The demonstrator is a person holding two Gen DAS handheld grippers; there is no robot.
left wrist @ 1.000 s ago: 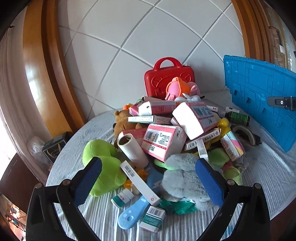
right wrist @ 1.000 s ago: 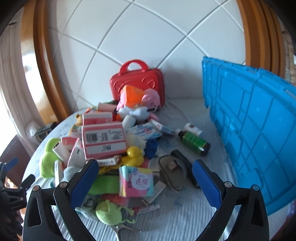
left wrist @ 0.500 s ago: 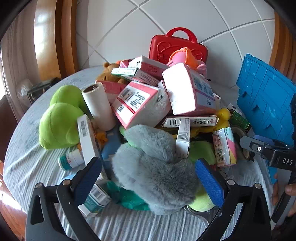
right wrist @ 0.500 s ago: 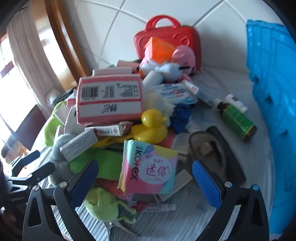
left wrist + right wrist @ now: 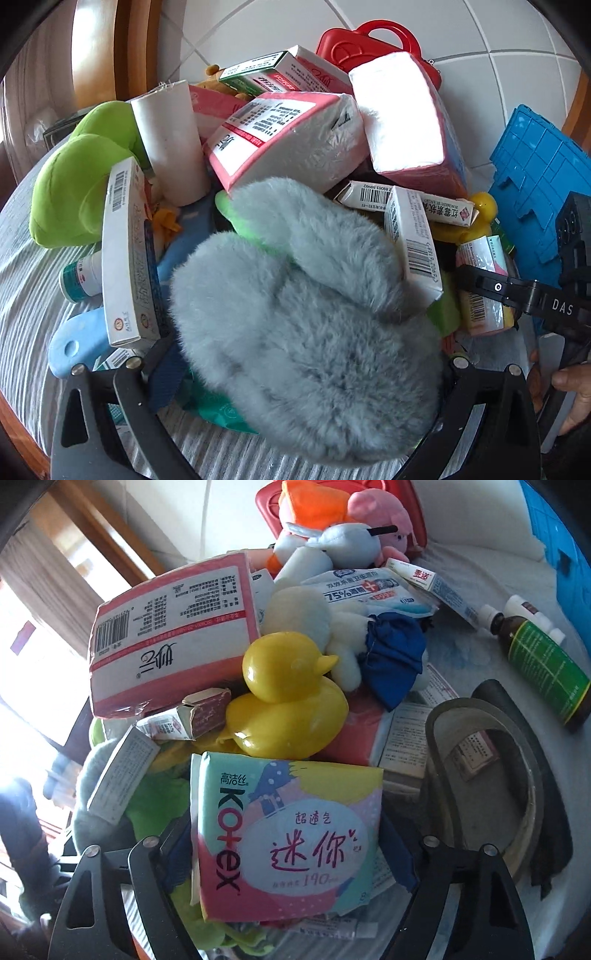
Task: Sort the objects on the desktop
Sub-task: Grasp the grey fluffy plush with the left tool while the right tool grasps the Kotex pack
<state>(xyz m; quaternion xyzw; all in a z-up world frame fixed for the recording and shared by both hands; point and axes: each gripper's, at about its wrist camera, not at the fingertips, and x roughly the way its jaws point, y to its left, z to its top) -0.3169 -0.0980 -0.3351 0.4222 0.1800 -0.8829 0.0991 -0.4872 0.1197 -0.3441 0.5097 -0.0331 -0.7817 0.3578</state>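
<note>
A fluffy grey plush slipper (image 5: 306, 325) fills the lower left wrist view. My left gripper (image 5: 303, 373) straddles it with jaws closing; the left pad (image 5: 166, 373) brushes the fur and the right pad is hidden behind it. In the right wrist view a pink and green Kotex pack (image 5: 288, 834) stands on edge between the fingers of my right gripper (image 5: 288, 849). Its jaws are closing, and both blue pads (image 5: 399, 849) meet the pack's side edges. A yellow rubber duck (image 5: 288, 698) sits just behind the pack.
The heap holds pink tissue packs (image 5: 295, 140), a white roll (image 5: 170, 144), a green plush (image 5: 81, 184), small medicine boxes (image 5: 125, 254), a grey sandal (image 5: 491, 775) and a green bottle (image 5: 546, 668). A blue crate (image 5: 539, 192) stands right, a red case (image 5: 369, 40) behind.
Both grippers have dropped down and in towards the heap. The left one now straddles the grey slipper, and the right one has narrowed around the Kotex pack.
</note>
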